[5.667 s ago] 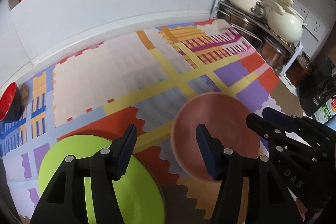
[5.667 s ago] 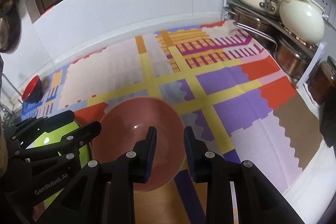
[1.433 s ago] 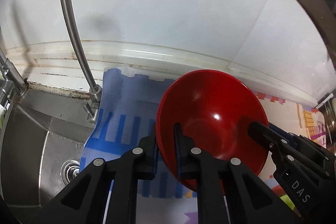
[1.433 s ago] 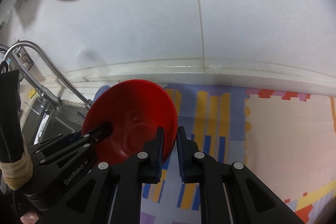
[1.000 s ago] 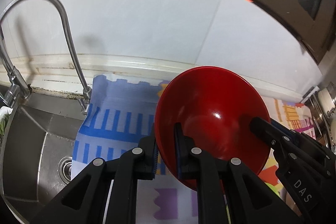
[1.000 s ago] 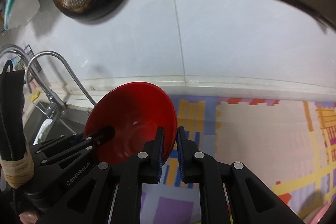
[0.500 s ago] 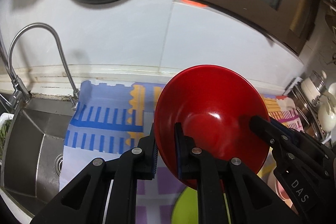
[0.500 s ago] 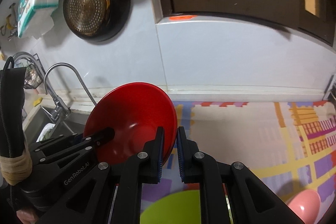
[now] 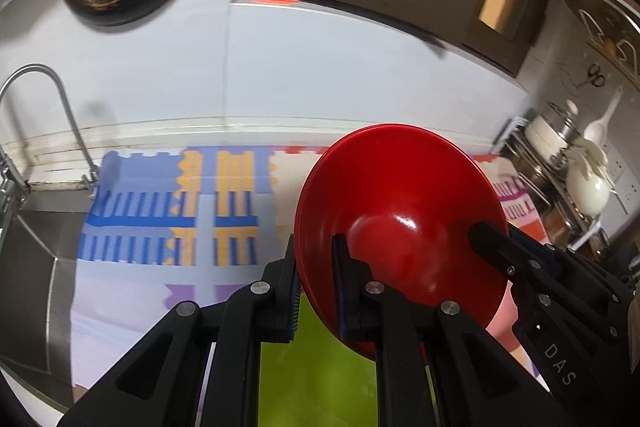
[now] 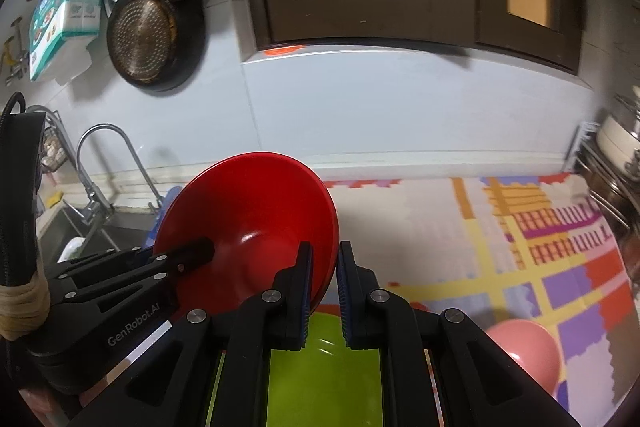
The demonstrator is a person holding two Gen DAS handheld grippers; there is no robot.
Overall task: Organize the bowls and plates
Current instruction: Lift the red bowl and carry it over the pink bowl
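A: Red and glossy, the red bowl [image 9: 400, 215] is filling the left wrist view from centre to three o'clock. The left claw [image 9: 314, 291] is clamping its near rim, one pad inside and one outside, while the right claw [image 9: 492, 243] is coming in from four o'clock and pinching the opposite rim. I judge that two grips are keeping the tilted bowl from swinging while it is hanging clear above the worktop [image 9: 132, 307].

B: In the right wrist view the bowl is sitting at nine o'clock of centre, both claws closed on its rim. The green plate [image 10: 324, 367] is lying below at six o'clock, mostly hidden behind the black arms; the pink bowl [image 10: 524, 355] is resting at four o'clock, partly cut off. The red bowl's underside is not showing at all.
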